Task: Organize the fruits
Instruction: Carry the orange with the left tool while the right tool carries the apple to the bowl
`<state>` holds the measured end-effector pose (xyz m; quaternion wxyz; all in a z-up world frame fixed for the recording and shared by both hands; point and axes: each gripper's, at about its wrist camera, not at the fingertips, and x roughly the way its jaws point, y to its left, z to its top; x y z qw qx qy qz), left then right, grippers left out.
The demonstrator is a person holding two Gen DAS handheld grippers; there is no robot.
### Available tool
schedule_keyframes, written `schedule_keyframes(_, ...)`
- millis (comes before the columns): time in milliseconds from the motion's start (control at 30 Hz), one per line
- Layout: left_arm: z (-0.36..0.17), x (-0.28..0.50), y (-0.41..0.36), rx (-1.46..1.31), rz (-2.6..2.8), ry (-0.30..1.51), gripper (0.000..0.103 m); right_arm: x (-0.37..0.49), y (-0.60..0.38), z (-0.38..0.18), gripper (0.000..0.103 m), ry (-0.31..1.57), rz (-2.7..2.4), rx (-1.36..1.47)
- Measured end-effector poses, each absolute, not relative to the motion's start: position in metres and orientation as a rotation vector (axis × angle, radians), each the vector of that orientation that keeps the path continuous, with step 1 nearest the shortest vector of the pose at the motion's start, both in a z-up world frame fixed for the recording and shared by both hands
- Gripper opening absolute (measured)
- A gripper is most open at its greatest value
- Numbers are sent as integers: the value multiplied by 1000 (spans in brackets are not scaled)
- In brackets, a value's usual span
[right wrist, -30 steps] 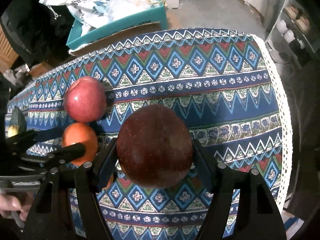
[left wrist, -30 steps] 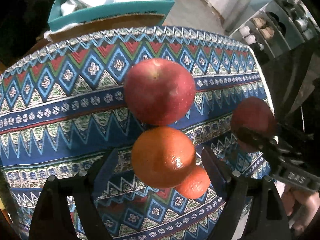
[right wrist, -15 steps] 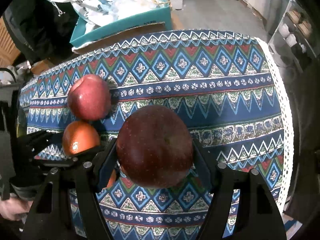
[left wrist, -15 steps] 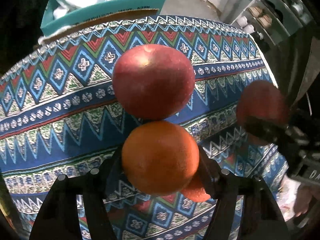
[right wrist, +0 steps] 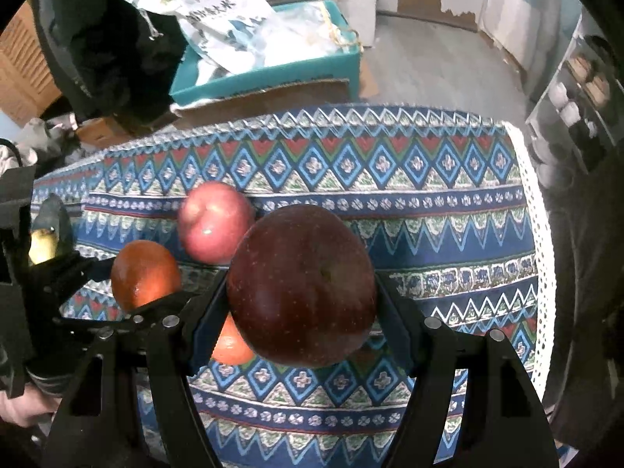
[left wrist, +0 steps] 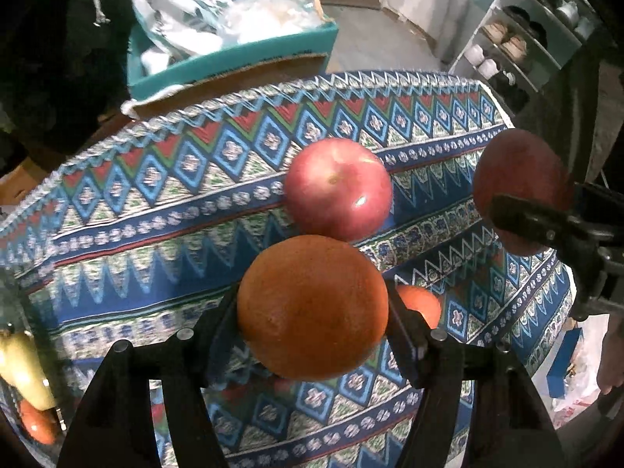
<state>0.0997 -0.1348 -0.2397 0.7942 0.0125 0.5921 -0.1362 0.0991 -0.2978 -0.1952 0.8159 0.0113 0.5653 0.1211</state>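
Observation:
My left gripper (left wrist: 312,308) is shut on a big orange (left wrist: 312,306), held just above the patterned tablecloth (left wrist: 156,214). My right gripper (right wrist: 302,292) is shut on a dark red apple (right wrist: 302,284), also off the cloth. A pink-red apple (left wrist: 338,189) rests on the table behind the orange, and a small orange (left wrist: 421,304) lies beside my left gripper's right finger. The right wrist view shows the pink-red apple (right wrist: 216,222), the held orange (right wrist: 144,273) and the small orange (right wrist: 230,345), partly hidden by my finger.
A yellow banana (left wrist: 23,366) and a reddish fruit (left wrist: 37,425) sit at the table's left edge. Behind the table stands a teal box (right wrist: 265,74) with bags. A shelf with cups (left wrist: 526,39) is at the far right. The cloth's white fringe (right wrist: 542,273) marks the right edge.
The left jaws closed on the big orange and lifted it off the cloth. Both grippers rose with their fruit, and the table looks farther below.

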Motion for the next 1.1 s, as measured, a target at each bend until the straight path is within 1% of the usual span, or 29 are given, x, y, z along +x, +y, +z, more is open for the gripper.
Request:
schedule_keyframes(567,-167,72,-89,21,-235,1126,70,75,-258,-137,71,1075,349,-41)
schedule_keyframes(1100,-118,46,-50,-24,-229,1047,70,60,-212,-96,71,984,464,-72)
